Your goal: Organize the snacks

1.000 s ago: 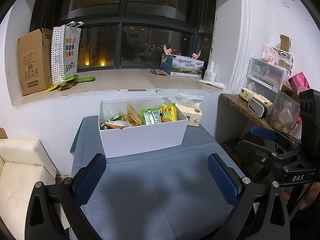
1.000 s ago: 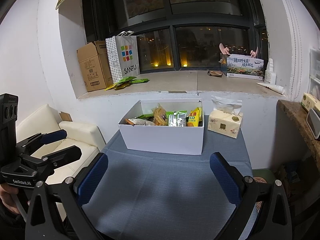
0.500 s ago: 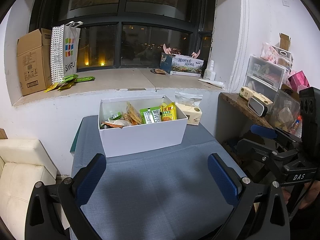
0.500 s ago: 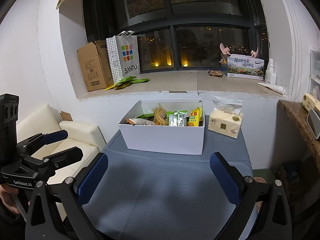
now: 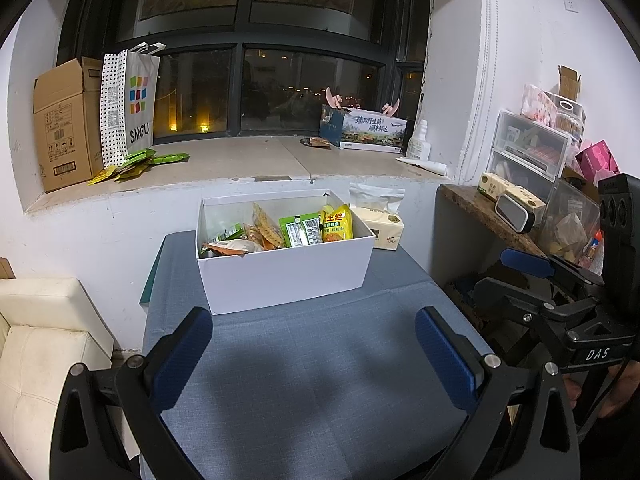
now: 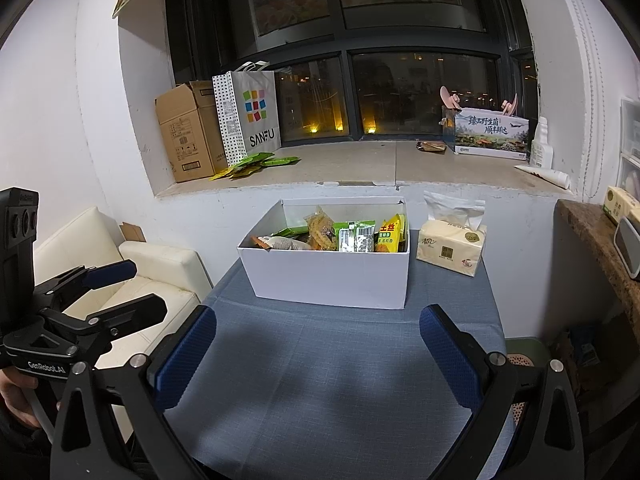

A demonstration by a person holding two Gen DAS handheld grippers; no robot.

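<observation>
1. While both grippers hover level above it, the blue bench (image 5: 320,380) carries a white box (image 5: 284,276) at its far end.
2. Left gripper (image 5: 314,344) and right gripper (image 6: 318,340): fingers wide, empty.
3. Snacks (image 5: 304,230) sit inside the box.

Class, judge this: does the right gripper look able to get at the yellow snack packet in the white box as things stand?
Probably yes: the right gripper is open, bare tablecloth lies ahead, and the yellow snack packet stands exposed in the open-topped white box.

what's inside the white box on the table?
The white box holds snack packets: a yellow one, green ones, an orange-patterned one. Whatever lies beneath them is covered.
</observation>
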